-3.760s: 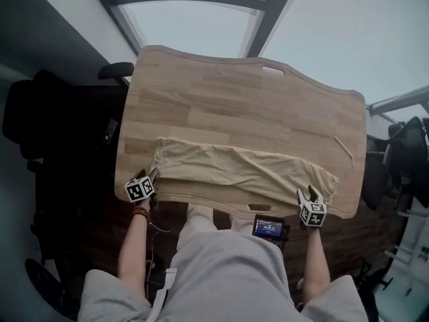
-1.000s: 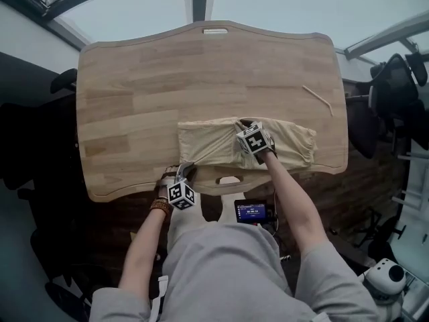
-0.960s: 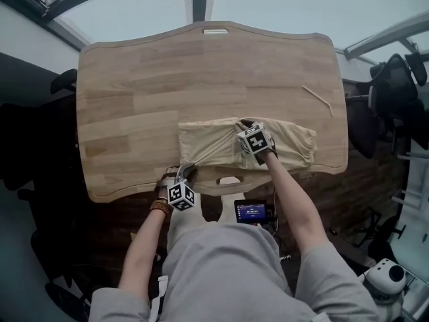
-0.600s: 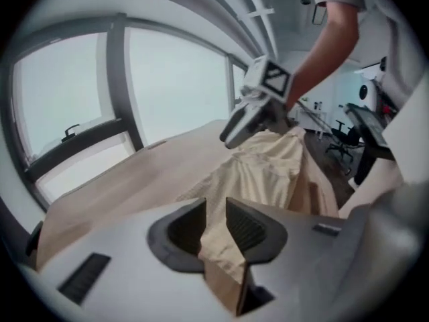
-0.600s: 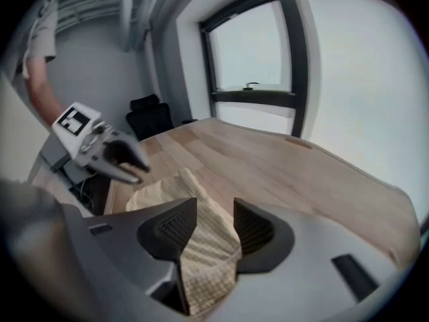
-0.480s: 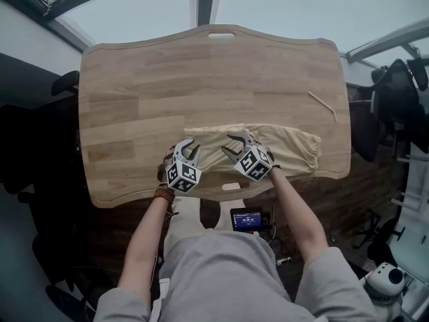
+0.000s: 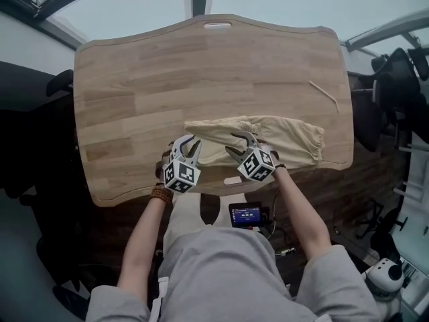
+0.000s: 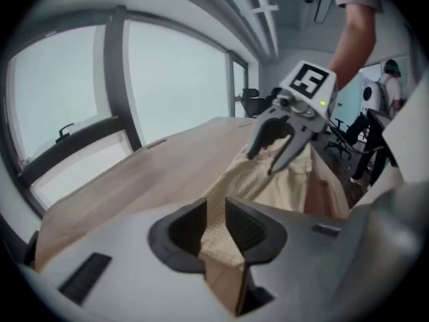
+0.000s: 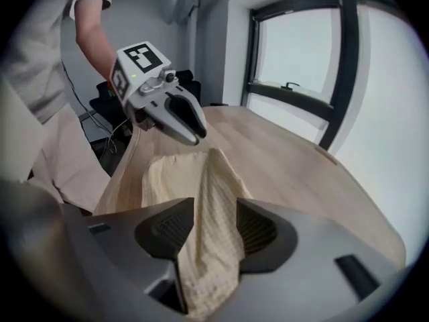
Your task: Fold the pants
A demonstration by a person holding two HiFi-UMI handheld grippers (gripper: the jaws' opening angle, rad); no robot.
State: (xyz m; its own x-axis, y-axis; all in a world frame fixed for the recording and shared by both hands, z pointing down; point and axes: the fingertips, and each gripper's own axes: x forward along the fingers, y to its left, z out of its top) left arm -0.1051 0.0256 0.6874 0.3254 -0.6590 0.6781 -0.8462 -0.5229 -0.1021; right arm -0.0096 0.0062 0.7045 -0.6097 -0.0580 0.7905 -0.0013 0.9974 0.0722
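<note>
Person's in a plain grey short-sleeve tee (image 7: 231, 274) and pale beige trousers (image 7: 182, 215), plus a reddish-brown beaded bracelet (image 7: 161, 193) on the left wrist. The left tool (image 7: 189, 143) and right tool (image 7: 232, 143) look like twins: light grey bodies, dark curved jaws with ribbed black pads (image 8: 249, 228), and a white cube (image 7: 181, 177) with black square markers on each. There's also a tiny green light (image 8: 322, 102) next to the right one's cube.

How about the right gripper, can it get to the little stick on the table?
Probably yes. The right gripper has just been opening its jaws, with cloth of the pants between them. Only pants and bare table lie on the way to the stick.
</note>
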